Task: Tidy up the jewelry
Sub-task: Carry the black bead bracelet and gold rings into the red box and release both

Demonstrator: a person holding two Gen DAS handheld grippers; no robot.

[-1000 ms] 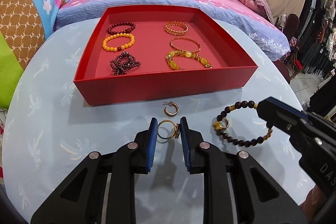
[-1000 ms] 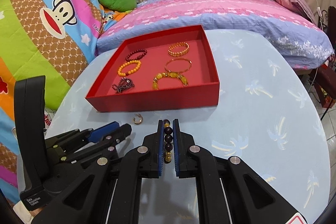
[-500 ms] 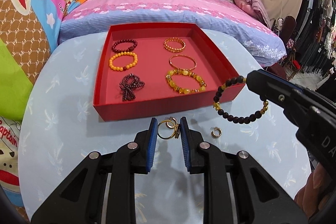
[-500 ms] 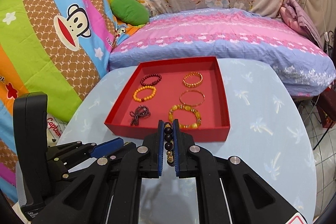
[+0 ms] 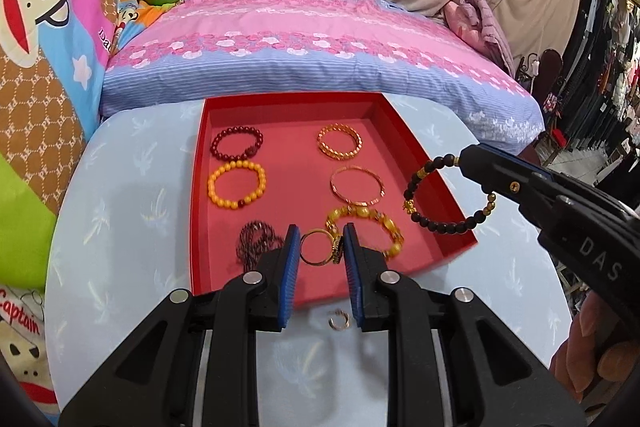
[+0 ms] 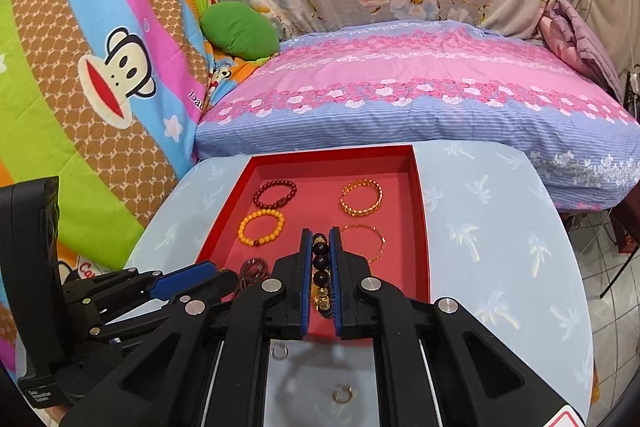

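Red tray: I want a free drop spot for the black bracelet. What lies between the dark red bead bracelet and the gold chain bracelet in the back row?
Nothing: bare tray floor separates the dark red bead bracelet from the gold chain bracelet, shown in both views.

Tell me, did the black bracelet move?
Yes. The black bracelet, shut in the right gripper, went up off the table and now hangs over the red tray.

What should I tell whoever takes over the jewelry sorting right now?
Left gripper holds a gold ring over the near end of the red tray.
Right gripper holds a black bead bracelet above the tray's right side.
Done: six pieces lie in the tray, in two columns.
Left: set down the ring and bracelet, then collect two small gold hoops on the table in front of the tray.
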